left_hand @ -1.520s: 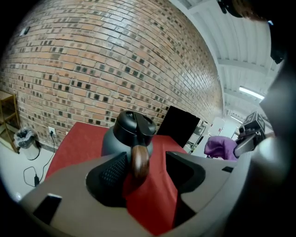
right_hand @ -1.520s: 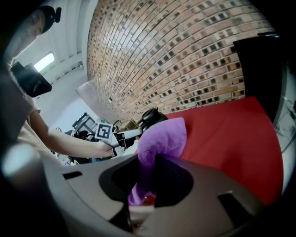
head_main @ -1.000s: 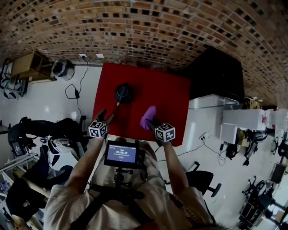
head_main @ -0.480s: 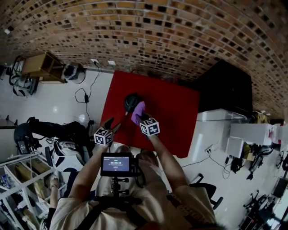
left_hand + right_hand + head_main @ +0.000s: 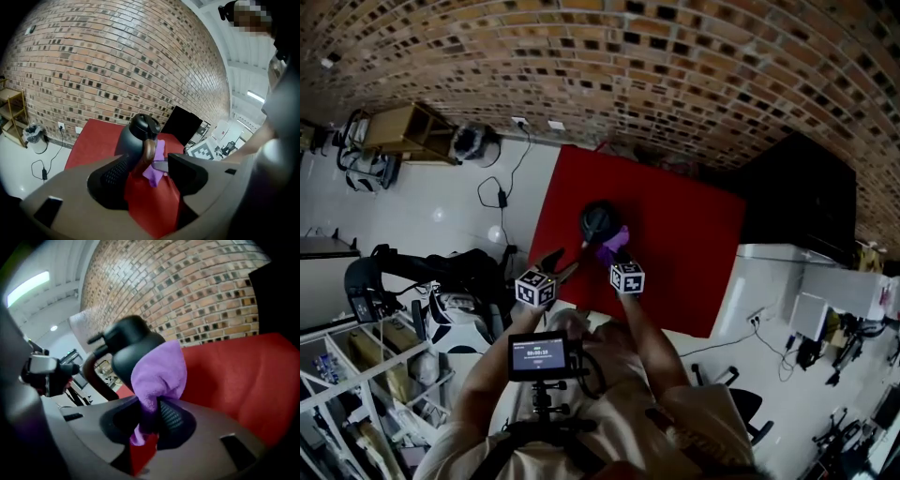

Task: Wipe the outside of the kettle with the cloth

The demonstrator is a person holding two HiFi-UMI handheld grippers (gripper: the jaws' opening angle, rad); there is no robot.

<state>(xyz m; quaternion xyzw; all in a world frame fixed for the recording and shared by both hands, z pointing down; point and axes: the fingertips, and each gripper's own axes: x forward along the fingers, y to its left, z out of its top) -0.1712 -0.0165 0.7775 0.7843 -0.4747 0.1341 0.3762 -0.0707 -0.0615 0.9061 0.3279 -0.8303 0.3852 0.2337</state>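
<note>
— Arm pose?
— Both forearms [image 5: 642, 333] reach forward over the near edge of the red table [image 5: 694, 234] and converge on the kettle [image 5: 600, 221]. Left gripper [image 5: 560, 264] sits at its 7 o'clock, right gripper [image 5: 615, 255] at its 5 o'clock.

— Tools?
— My left jaws stand apart. The brown handle [image 5: 148, 151] is in the gap, close to the left pad; I can't tell whether they touch. My right jaws are clamped on the purple cloth [image 5: 159, 371], which bulges out against the kettle's side.

— Kettle?
— Upright, about 10 o'clock from the table's centre.

— Hard to read?
— The cloth covers part of the body in the right gripper view, and my jaws cut off the base. From the head view the handle barely shows.
</note>
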